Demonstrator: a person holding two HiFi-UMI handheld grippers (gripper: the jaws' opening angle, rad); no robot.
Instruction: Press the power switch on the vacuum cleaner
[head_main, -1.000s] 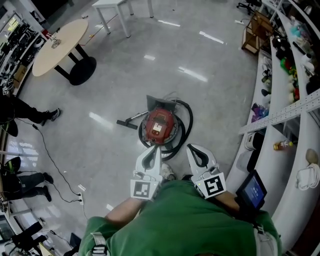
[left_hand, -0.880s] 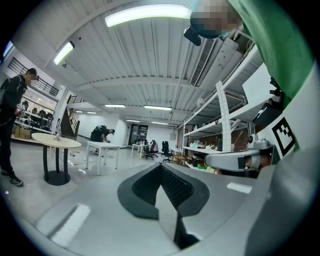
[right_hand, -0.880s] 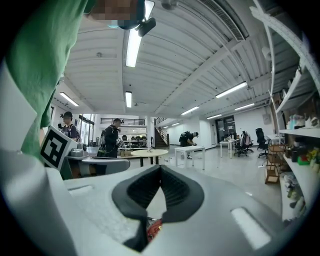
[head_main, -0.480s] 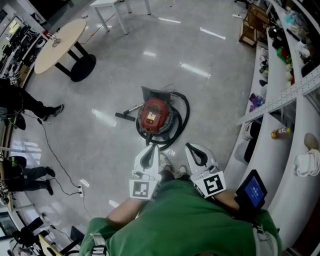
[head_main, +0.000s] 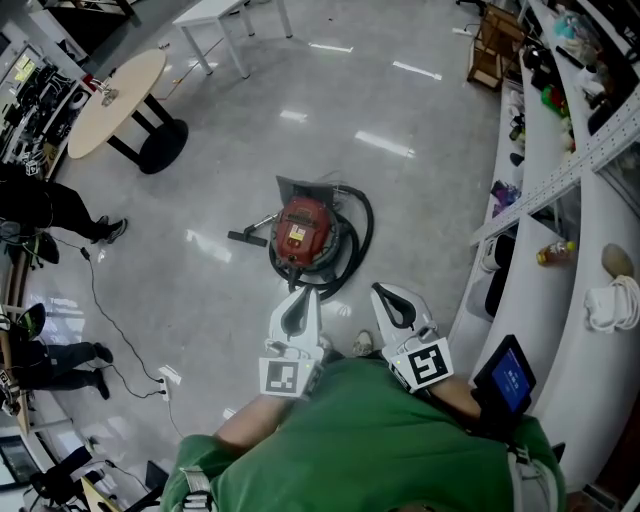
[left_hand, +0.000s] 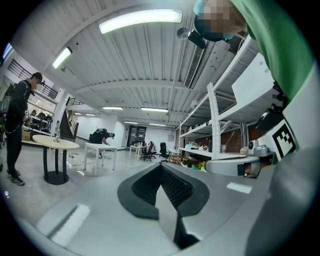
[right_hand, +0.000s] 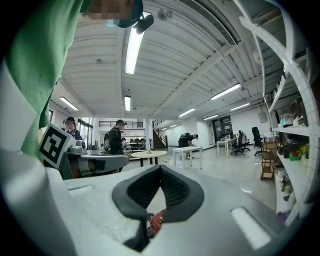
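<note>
Grey jaws of the left gripper (head_main: 311, 292) and right gripper (head_main: 379, 291) are pressed together, holding nothing. The red vacuum (head_main: 303, 230) sits ahead on the glossy floor (head_main: 420, 200), well apart from both, with open floor around it. Shelves (head_main: 560, 190) line the right; a round table (head_main: 112, 97) stands far left.

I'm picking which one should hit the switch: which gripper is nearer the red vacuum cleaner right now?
Left. The left gripper is held directly in line with the vacuum cleaner on the floor; the right gripper is offset to its right, farther away.
</note>
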